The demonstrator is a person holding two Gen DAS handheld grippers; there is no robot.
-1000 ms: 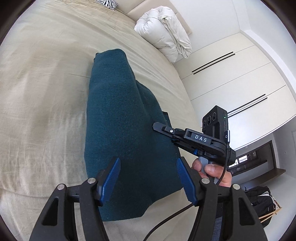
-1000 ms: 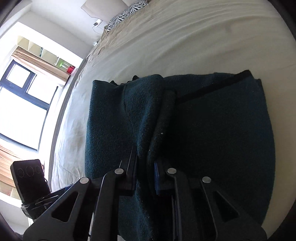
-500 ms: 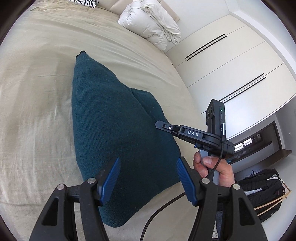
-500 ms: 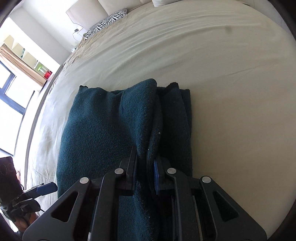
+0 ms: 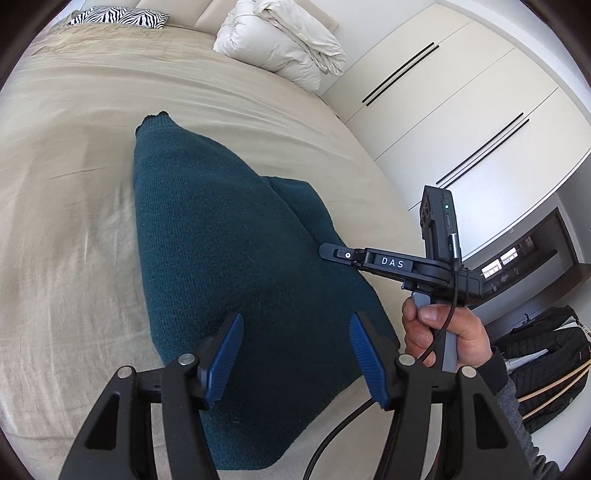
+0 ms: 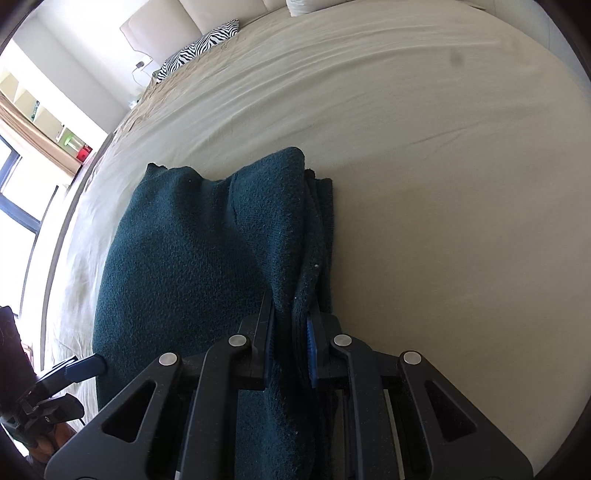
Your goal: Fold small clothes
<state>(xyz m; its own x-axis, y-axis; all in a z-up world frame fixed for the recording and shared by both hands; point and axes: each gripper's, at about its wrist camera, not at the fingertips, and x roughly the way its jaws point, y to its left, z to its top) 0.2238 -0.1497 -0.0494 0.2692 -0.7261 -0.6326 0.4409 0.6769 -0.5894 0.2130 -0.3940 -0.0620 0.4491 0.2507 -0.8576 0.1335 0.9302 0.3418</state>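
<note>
A dark teal knitted garment [image 5: 229, 258] lies folded lengthwise on the beige bed [image 5: 74, 184]. It also shows in the right wrist view [image 6: 192, 258]. My left gripper [image 5: 295, 350] is open and empty, hovering over the garment's near end. My right gripper [image 6: 291, 332] is shut on a bunched edge of the garment and holds that edge over the rest of it. In the left wrist view the right gripper [image 5: 328, 253] reaches in from the right onto the garment's right edge.
A white duvet [image 5: 284, 40] is piled at the head of the bed beside a zebra pillow [image 5: 122, 16]. White wardrobe doors [image 5: 461, 110] stand to the right. A black backpack [image 5: 546, 362] sits on the floor. A window [image 6: 22, 184] is left of the bed.
My right gripper has carried the garment's edge across to the left, so the spread-out right part is now folded over into a narrow strip. My left gripper stayed open above it.
</note>
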